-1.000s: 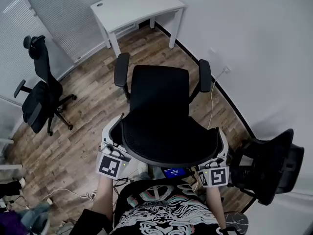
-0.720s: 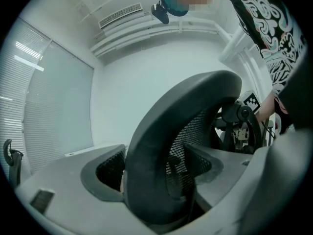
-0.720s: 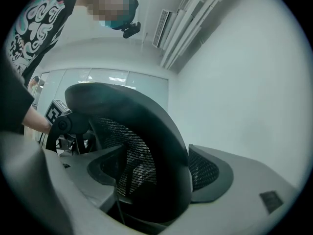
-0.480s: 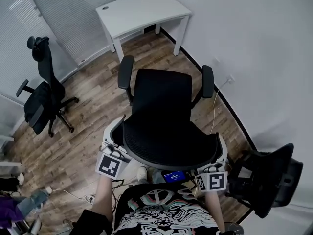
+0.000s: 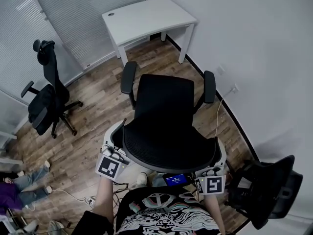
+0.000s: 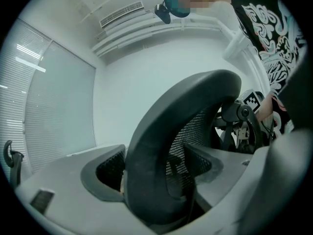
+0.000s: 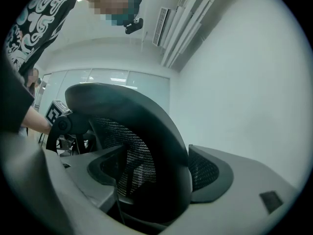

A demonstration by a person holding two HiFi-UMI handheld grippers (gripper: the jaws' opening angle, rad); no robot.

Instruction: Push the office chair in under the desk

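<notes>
Closest to the person, the left tool and the right tool each grip one end of the curved mesh backrest, with the jaws clamped onto its thick rim. Beyond them the office chair stands on the wooden floor. Its seat faces the white worktop but stands well apart from it. Far left stands a second chair.

Office chair mid-floor. Desk beyond its front, well apart. Second chair well to its left, third chair near its rear right. Left gripper clamps backrest rim's left side, right gripper its right side.
</notes>
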